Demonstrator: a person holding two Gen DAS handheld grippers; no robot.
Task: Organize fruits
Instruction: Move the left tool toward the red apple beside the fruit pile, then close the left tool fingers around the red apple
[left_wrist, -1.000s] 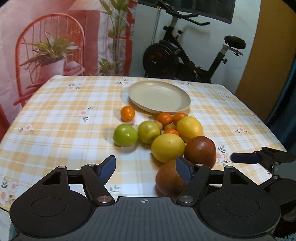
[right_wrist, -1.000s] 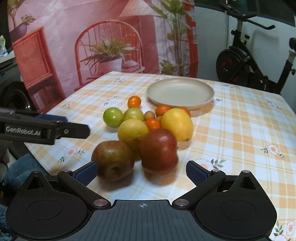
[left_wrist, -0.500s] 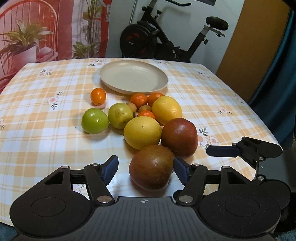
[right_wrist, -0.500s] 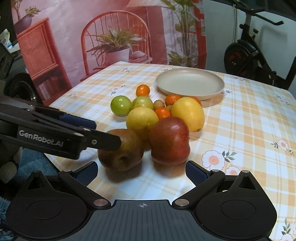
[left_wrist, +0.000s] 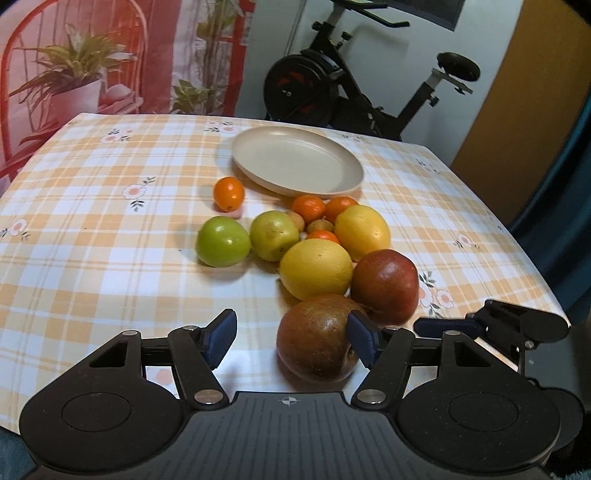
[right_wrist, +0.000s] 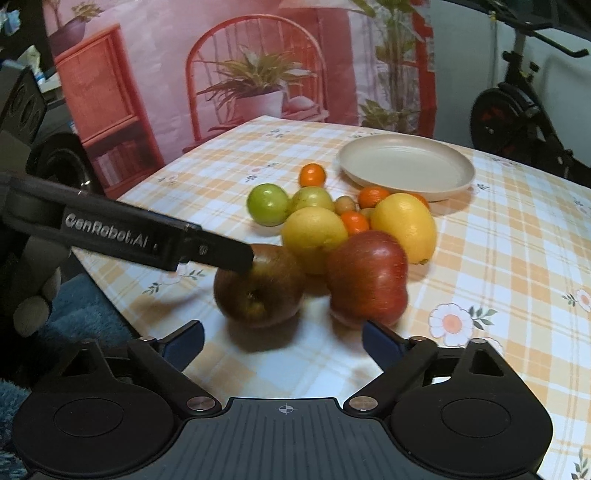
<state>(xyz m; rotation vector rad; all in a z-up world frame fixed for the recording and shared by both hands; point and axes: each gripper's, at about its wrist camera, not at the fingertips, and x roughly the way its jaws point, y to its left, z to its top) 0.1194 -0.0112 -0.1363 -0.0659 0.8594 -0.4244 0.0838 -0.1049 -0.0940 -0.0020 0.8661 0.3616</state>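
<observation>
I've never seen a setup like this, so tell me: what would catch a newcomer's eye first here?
Probably the heap of fruit on the checked tablecloth: two dark red apples nearest, the brownish apple and the red apple, with yellow lemons, green fruits and small oranges behind. Beyond them sits a beige plate with nothing on it. The left gripper reaches round the brownish apple, its jaws opening, while the right gripper is closing near the red one.

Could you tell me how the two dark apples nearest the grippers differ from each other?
The brownish apple is dull russet with green patches, while the red apple is glossy deep red. The brownish apple lies nearer the table's edge, the red apple beside the lemons. Both rest on the checked tablecloth, off the plate.
</observation>
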